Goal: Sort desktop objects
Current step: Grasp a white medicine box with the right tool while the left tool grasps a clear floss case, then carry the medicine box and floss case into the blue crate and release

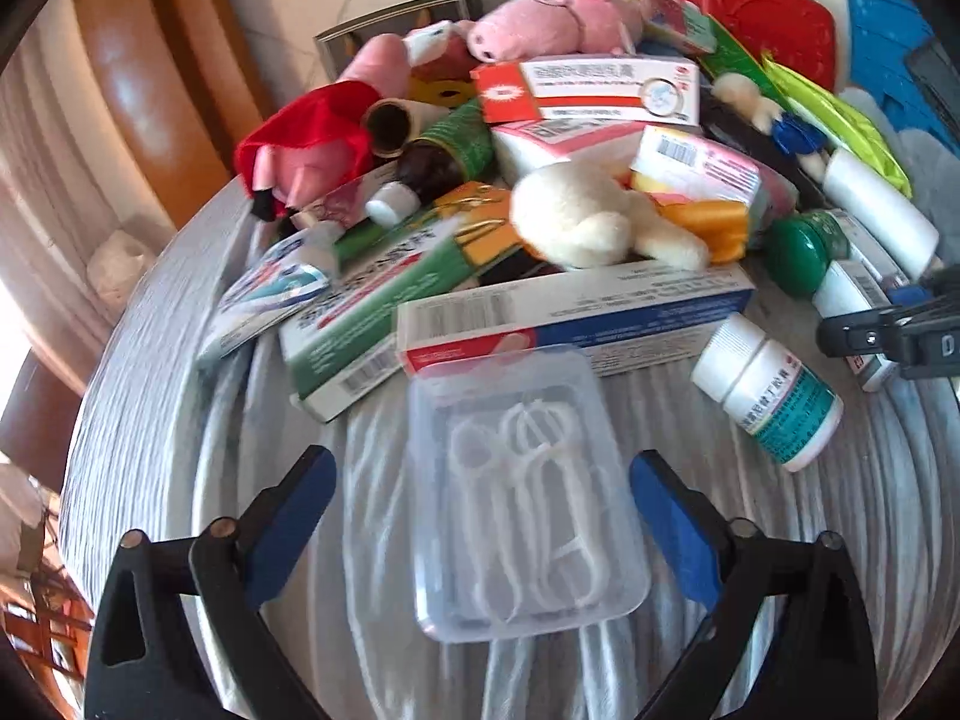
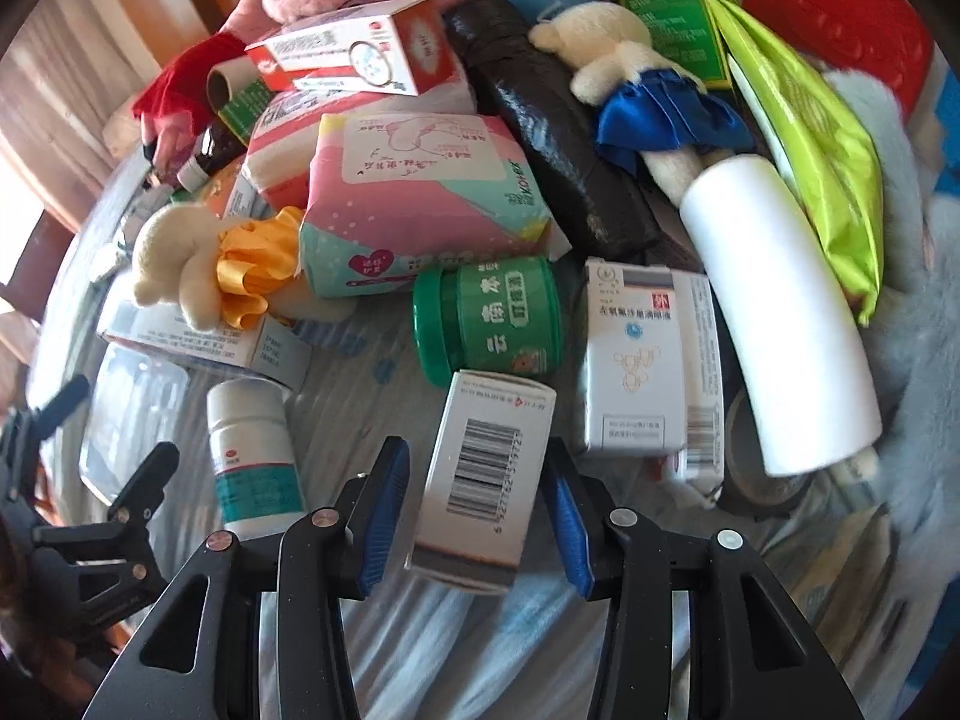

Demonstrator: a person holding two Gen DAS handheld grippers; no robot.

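Many objects: a heap of boxes, soft toys and bottles is crowding the far part of the cloth-covered surface (image 1: 180, 420).
Pink pig toy (image 1: 558, 18): lying at the far side of the heap, behind an orange-and-white box (image 1: 588, 90).
Long box (image 1: 576, 312): lying across the near edge of the heap, a cream plush toy (image 1: 588, 222) resting just beyond it.
Floss-pick case (image 1: 522, 492): a clear plastic case, lying flat on the cloth just near of the long box.
Left gripper (image 1: 486, 510): its blue fingers (image 1: 288, 516) are standing wide on either side of the case, apart from it.
Small white box (image 2: 480, 480): barcode facing up, just near of a green jar (image 2: 492, 318).
Right gripper (image 2: 474, 516): its fingers (image 2: 384, 516) are flanking the small white box closely; I cannot tell whether they are pressing on it.
White pill bottle (image 2: 252, 456): lying left of the right gripper.
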